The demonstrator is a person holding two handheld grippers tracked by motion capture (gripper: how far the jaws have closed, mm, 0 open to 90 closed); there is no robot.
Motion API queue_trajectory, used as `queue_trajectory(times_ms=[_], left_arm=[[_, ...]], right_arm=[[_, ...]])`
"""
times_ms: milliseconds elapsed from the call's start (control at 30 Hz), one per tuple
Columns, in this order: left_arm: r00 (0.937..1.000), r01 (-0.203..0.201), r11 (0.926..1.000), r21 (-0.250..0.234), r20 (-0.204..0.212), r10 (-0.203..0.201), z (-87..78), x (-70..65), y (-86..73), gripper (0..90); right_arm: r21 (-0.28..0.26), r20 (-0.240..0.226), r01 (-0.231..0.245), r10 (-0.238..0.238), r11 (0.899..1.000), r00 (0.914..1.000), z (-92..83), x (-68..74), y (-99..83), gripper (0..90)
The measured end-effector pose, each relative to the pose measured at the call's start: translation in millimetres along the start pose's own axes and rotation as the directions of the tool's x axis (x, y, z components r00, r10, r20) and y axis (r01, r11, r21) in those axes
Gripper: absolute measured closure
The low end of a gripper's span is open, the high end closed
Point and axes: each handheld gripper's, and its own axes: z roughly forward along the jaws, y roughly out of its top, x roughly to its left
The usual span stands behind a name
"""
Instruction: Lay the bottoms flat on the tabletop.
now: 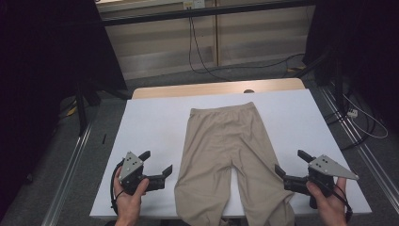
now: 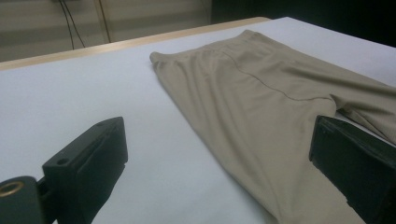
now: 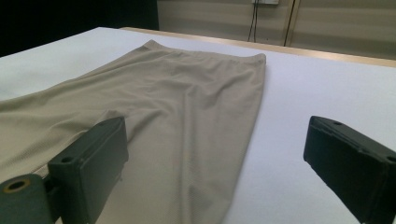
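Beige trousers point(image 1: 226, 155) flat on white table point(image 1: 150, 127), no containers

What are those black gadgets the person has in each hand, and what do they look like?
They are hand-held grippers. The left gripper and right gripper are black, each with two blocky jaws, a grey three-cornered plate on top dotted with small holes, and a black cable trailing near the wrist.

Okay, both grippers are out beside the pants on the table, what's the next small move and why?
Probably bring both grippers inward and down onto the outer edges of the legs. The beige pants lie flat on the white table, waistband at the far side, legs toward the person. The left gripper and right gripper both stand open, one at each side, holding nothing.
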Motion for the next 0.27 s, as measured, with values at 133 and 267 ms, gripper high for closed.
queue_trajectory(times_ms=[133, 267], left_arm=[[1.0, -0.004, 1.0, 0.005, 0.005, 0.004, 1.0, -0.4, 0.4, 4.5], [0.9999, -0.003, 0.9999, 0.016, 0.012, 0.003, 2.9, -0.6, 0.1, 4.5]], right_arm=[[-0.001, -0.008, -0.003, 0.003, 1.0, 1.0, 0.7, -0.4, -0.1, 6.5], [0.004, -0.006, -0.006, 0.006, 1.0, 1.0, 1.8, -0.8, -0.2, 6.6]])
